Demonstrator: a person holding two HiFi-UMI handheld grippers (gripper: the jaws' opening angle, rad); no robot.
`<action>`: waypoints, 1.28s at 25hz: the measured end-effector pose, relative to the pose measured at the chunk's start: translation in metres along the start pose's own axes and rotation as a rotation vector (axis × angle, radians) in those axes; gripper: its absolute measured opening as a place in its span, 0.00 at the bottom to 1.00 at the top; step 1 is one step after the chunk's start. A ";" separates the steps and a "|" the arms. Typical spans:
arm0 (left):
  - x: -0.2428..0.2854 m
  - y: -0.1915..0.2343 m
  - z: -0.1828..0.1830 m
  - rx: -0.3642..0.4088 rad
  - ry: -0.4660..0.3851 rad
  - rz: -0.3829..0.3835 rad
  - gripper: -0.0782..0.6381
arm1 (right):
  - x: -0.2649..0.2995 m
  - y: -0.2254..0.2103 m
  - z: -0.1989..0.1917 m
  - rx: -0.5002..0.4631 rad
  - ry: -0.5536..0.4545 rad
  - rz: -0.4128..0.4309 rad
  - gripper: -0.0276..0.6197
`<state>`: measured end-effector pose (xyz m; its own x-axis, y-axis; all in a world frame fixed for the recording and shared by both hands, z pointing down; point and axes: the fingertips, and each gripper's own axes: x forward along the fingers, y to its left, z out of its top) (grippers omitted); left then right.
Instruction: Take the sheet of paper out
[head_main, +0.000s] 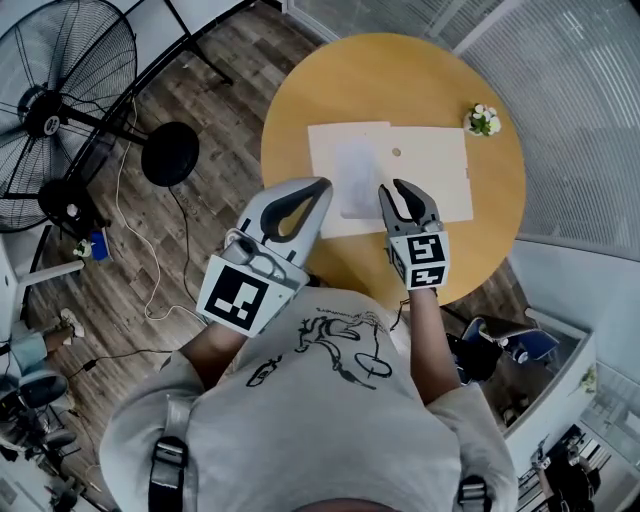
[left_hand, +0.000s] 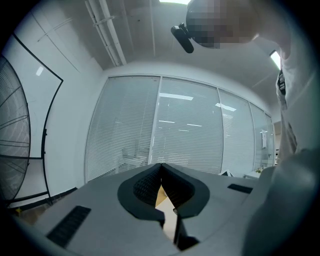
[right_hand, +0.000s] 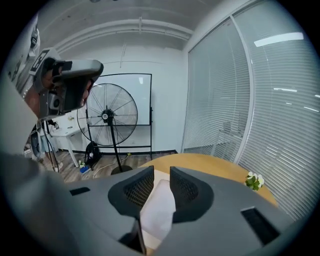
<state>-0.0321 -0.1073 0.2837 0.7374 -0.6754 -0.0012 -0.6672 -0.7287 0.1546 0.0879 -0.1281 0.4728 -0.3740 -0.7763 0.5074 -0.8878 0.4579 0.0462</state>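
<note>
Head view: a round wooden bench (head_main: 300, 90) carries a flat cream card folder (head_main: 435, 175); the whitish sheet of paper (head_main: 356, 180) lies on the folder's left part, just ahead of both tools and between them; whether one of its edges is tucked into the folder I cannot tell. The left tool (head_main: 325, 185) hangs with its tips together just left of the sheet; the right tool (head_main: 392, 190) hangs just right of the sheet's near end, jaws apart and holding nothing; a small pot of white flowers (head_main: 483, 120) stands well off ahead and to its right.

Left gripper view: the left tool (left_hand: 161, 166) points level at slatted blinds; its jaws meet at the tips with nothing between them.

Right gripper view: the right tool (right_hand: 161, 171) tips downward; the sheet (right_hand: 159, 210) shows below the gap, the pads clear of it.

The step looks like the reach. Done well, the right tool comes down low at the near edge and nips the sheet alone, not the card; the shut left tool could pin the folder; then draw the sheet flat towards the holder, slowly, lest it crease.
</note>
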 end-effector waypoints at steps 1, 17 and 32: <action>0.000 0.001 0.000 -0.001 0.000 -0.001 0.14 | 0.005 -0.002 -0.006 -0.002 0.013 -0.001 0.21; 0.008 0.011 -0.003 -0.012 0.006 -0.005 0.14 | 0.083 -0.025 -0.110 0.019 0.216 0.026 0.23; 0.020 0.020 -0.011 -0.020 0.025 0.006 0.14 | 0.137 -0.041 -0.188 0.068 0.400 0.083 0.27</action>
<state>-0.0294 -0.1341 0.2976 0.7361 -0.6765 0.0245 -0.6694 -0.7221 0.1745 0.1232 -0.1715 0.7026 -0.3234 -0.5018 0.8022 -0.8796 0.4721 -0.0592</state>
